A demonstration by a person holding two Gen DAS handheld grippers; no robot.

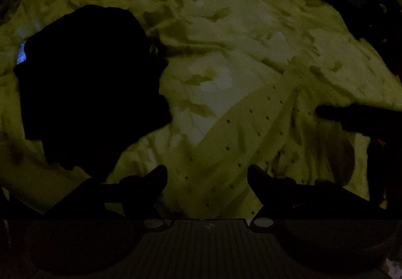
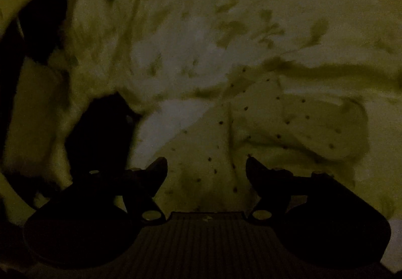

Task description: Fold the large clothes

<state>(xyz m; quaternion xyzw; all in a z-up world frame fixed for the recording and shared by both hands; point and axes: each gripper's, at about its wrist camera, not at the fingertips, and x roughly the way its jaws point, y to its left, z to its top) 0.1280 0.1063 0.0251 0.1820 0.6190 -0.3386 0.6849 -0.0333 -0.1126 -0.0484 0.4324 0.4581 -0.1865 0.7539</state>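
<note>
The scene is very dark. A pale yellow garment with small dark dots (image 1: 246, 133) lies crumpled on a leaf-patterned bedspread (image 1: 226, 15). My left gripper (image 1: 207, 173) hangs over it, pointing down, open, with only dotted cloth showing below the gap between its fingers. My right gripper (image 2: 206, 166) is also open above the same dotted garment (image 2: 276, 128), near a seam or fold line. Neither gripper's pads press on the fabric. A black heap (image 1: 88, 83), maybe dark clothing, lies left of the garment.
A dark pointed shape (image 1: 356, 118) reaches in from the right edge of the left wrist view; it looks like the other gripper. A black shape (image 2: 100, 125) stands at left in the right wrist view. The bedspread (image 2: 251, 15) spreads beyond on all sides.
</note>
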